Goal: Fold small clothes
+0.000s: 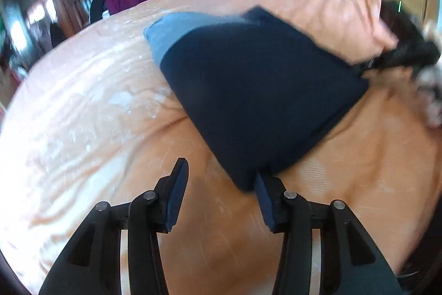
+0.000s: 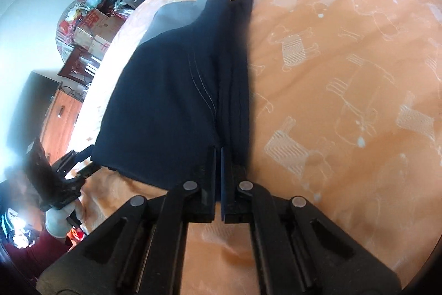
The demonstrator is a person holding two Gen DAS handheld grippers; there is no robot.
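Your right gripper (image 2: 218, 156) comes in low and level over the bed (image 2: 345, 68), its jaws pinched on the near edge of the folded navy garment (image 2: 171, 90) lying on the peach cover. Your left gripper (image 1: 221, 179) hangs above the bed with jaws spread wide, gripping nothing; its right finger (image 1: 269, 192) just meets the garment's corner.

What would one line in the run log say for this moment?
left claw: open, at garment corner | right claw: shut on navy garment edge | garment: partly folded on orange bedspread
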